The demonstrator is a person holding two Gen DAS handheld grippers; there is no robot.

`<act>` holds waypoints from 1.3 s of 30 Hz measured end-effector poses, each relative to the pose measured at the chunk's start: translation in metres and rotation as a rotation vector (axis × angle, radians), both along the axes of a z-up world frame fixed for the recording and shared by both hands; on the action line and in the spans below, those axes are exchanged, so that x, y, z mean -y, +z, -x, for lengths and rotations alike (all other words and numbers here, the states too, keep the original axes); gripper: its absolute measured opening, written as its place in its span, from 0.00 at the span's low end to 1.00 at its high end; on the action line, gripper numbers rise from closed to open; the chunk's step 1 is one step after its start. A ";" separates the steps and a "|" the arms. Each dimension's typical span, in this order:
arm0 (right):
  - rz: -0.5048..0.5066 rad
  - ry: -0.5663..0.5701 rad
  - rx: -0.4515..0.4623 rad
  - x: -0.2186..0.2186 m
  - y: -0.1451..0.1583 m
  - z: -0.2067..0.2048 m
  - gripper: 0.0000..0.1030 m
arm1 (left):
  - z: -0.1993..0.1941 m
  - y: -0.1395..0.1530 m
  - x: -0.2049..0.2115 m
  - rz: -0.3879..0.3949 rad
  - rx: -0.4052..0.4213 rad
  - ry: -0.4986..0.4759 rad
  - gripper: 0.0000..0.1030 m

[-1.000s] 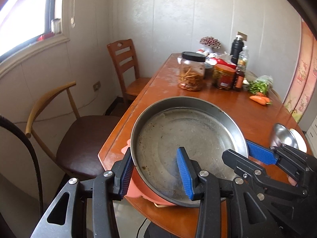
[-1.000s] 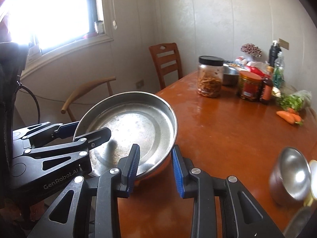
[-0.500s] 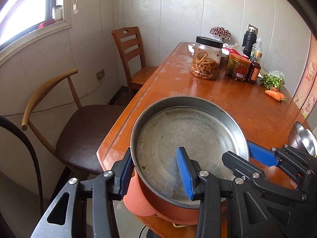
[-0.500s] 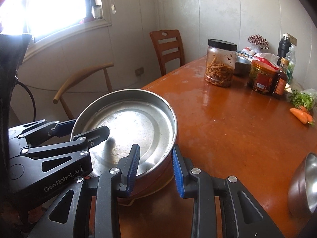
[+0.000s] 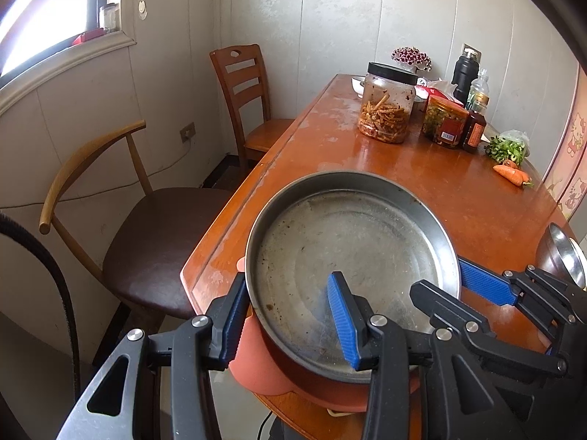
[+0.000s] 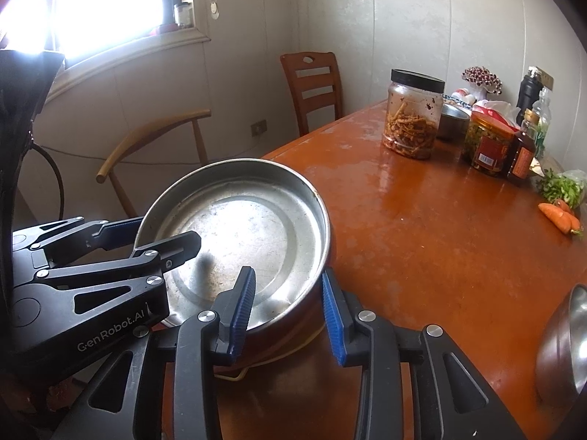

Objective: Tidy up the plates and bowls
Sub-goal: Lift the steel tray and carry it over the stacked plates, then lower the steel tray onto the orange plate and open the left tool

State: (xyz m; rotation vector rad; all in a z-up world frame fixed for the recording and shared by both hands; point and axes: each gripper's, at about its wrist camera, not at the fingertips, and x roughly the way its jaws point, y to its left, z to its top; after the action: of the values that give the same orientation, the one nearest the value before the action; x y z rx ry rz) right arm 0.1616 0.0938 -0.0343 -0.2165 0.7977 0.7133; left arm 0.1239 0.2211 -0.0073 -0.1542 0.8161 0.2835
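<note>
The left hand-held gripper (image 5: 288, 282) is closed on the near-left rim of the steel pan (image 5: 352, 242): one blue pad lies against the outer wall and the other stands inside the pan on its floor side. The right hand-held gripper (image 6: 287, 271) straddles the right-hand rim of the same pan, one pad inside and one pad outside. Its jaws have just been opening by a small amount, yet they remain narrow, closed about the rim that sits between them. The steel pan is round, shallow and empty, with brown specks on its floor. It rests level on top of an orange pot (image 5: 256, 363), which stands at the near corner of the counter (image 5: 458, 198). A steel bowl (image 6: 565, 344) lies tilted on the counter to the right of the pot, apart from it, at the edge of the right wrist view. To the left of the counter, a chair with a curved wooden back and a brown seat (image 5: 154, 242) stands beside the near corner. A slatted wooden chair (image 5: 249, 84) stands farther along the same side. At the far end of the counter, a clear jar with a black lid (image 5: 387, 106) holds orange-brown strips. Just beside it to the right stand a jar with a red label (image 5: 444, 121) and a dark sauce bottle (image 5: 475, 130). Carrots (image 5: 510, 174) and a bunch of greens (image 5: 508, 146) lie near the right-hand edge. A black flask (image 5: 465, 73) stands against the far wall.
</note>
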 end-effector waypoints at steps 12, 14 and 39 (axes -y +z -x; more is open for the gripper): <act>-0.008 -0.013 0.007 0.004 0.004 0.003 0.43 | 0.009 0.006 0.001 -0.011 -0.001 0.024 0.43; -0.011 -0.017 0.009 0.006 0.006 0.004 0.44 | 0.012 0.010 0.003 -0.010 0.005 0.022 0.43; -0.142 -0.112 0.068 0.095 0.063 0.036 0.52 | 0.039 0.052 0.058 -0.057 0.081 -0.013 0.56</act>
State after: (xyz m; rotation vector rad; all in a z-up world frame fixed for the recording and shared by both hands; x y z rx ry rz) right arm 0.1253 -0.0014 0.0286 -0.0668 0.6861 0.6504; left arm 0.0852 0.1632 0.0451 -0.1063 0.7277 0.2865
